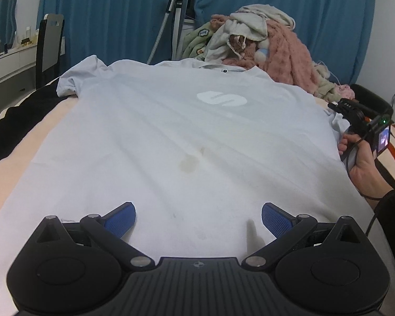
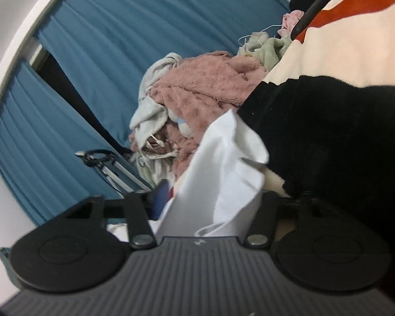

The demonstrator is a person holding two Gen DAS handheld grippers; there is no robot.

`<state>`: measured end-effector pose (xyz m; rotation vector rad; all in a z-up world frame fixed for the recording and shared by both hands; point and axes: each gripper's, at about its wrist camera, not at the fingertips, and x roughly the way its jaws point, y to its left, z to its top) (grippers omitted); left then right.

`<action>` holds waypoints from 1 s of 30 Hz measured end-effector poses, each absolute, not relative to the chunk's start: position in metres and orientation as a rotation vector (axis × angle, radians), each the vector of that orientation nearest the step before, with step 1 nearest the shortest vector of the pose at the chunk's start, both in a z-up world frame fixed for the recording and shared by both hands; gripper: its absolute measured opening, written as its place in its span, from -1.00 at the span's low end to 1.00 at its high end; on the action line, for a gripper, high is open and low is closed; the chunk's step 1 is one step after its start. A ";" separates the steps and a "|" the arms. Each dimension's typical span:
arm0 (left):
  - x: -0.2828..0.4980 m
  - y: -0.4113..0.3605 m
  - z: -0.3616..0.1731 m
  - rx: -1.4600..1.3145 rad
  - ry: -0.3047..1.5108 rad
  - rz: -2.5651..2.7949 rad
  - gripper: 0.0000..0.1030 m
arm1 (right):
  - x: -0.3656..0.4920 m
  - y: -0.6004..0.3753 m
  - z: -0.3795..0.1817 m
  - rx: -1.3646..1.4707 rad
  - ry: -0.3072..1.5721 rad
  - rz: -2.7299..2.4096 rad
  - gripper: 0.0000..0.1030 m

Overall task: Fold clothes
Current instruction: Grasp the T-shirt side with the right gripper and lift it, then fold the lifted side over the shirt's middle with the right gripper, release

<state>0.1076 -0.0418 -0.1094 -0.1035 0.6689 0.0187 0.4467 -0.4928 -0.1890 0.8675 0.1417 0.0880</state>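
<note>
A pale grey T-shirt (image 1: 187, 137) with a white logo lies spread flat on the bed, collar at the far end. My left gripper (image 1: 198, 220) is open, its blue pads (image 1: 121, 220) hovering just over the shirt's near hem. My right gripper (image 1: 355, 121) is at the shirt's right sleeve, held in a hand. In the right wrist view my right gripper (image 2: 210, 205) is shut on the white sleeve fabric (image 2: 223, 168), which bunches up between the fingers; the pads are hidden by cloth.
A pile of pink, cream and green clothes (image 1: 263, 44) sits at the far end of the bed. A black blanket (image 2: 329, 137) lies beside the sleeve. Blue curtains (image 1: 113, 13), a chair (image 1: 48, 44) and a garment steamer (image 1: 171, 15) stand behind.
</note>
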 end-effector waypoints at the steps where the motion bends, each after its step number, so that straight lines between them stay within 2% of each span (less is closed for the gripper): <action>1: 0.109 -0.042 -0.110 -0.100 0.668 0.019 0.99 | 0.451 -0.493 -0.188 0.857 0.137 0.086 -0.47; 2: 0.110 -0.042 -0.110 -0.098 0.663 0.021 0.99 | 0.449 -0.494 -0.189 0.861 0.132 0.082 -0.75; 5: 0.111 -0.041 -0.105 -0.086 0.647 0.023 0.99 | 0.435 -0.495 -0.189 0.842 0.106 0.051 -0.84; 11: 0.107 -0.032 -0.086 -0.069 0.606 0.012 0.99 | 0.424 -0.489 -0.155 0.684 0.189 -0.090 -0.86; 17: 0.097 -0.004 -0.070 -0.141 0.590 -0.013 0.99 | 0.405 -0.437 -0.043 0.297 0.153 -0.126 -0.87; 23: 0.092 0.042 -0.047 -0.162 0.554 -0.016 0.99 | 0.386 -0.312 0.048 -0.009 0.060 -0.095 -0.87; 27: 0.095 0.066 -0.040 -0.145 0.521 0.024 1.00 | 0.389 -0.213 0.059 -0.130 0.076 0.008 -0.87; 30: 0.098 0.080 -0.042 -0.162 0.505 0.049 0.99 | 0.405 -0.145 0.039 -0.187 0.139 0.081 -0.87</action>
